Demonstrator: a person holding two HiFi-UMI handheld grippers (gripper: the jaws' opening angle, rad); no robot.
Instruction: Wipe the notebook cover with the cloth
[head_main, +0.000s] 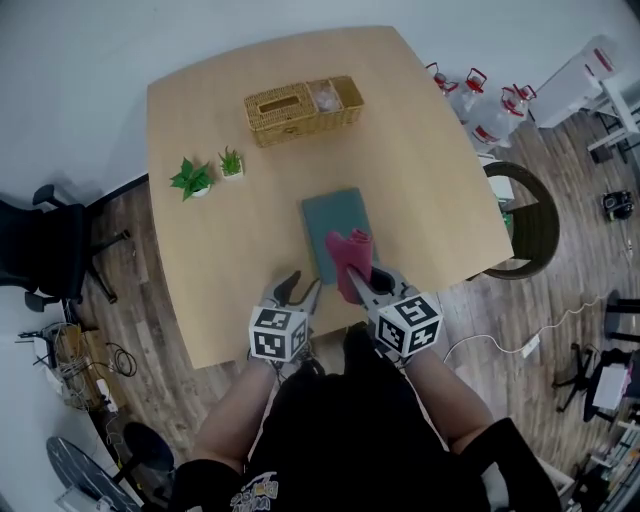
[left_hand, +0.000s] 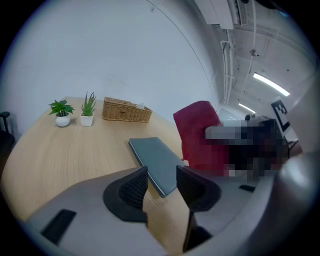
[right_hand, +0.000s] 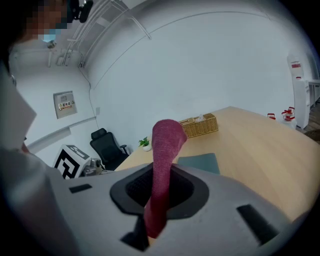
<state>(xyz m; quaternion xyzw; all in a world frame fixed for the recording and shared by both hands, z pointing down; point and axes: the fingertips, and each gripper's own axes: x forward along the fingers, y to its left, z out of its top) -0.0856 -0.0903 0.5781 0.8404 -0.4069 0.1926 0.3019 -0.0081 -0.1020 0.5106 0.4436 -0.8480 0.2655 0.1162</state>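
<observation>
A dark teal notebook (head_main: 333, 222) lies flat on the wooden table (head_main: 230, 240), also seen as the notebook (left_hand: 157, 160) and the notebook (right_hand: 200, 163). My right gripper (head_main: 362, 282) is shut on a dark red cloth (head_main: 349, 258), which stands up between its jaws as the cloth (right_hand: 162, 165) and hangs over the notebook's near end. The cloth (left_hand: 197, 135) also shows at the right of the left gripper view. My left gripper (head_main: 295, 290) hovers just left of the notebook's near corner, open and empty (left_hand: 161, 187).
A wicker basket (head_main: 303, 108) sits at the table's far side. Two small potted plants (head_main: 207, 175) stand at the far left. A black office chair (head_main: 45, 250) is left of the table, a round chair (head_main: 525, 215) and water jugs (head_main: 480, 100) to the right.
</observation>
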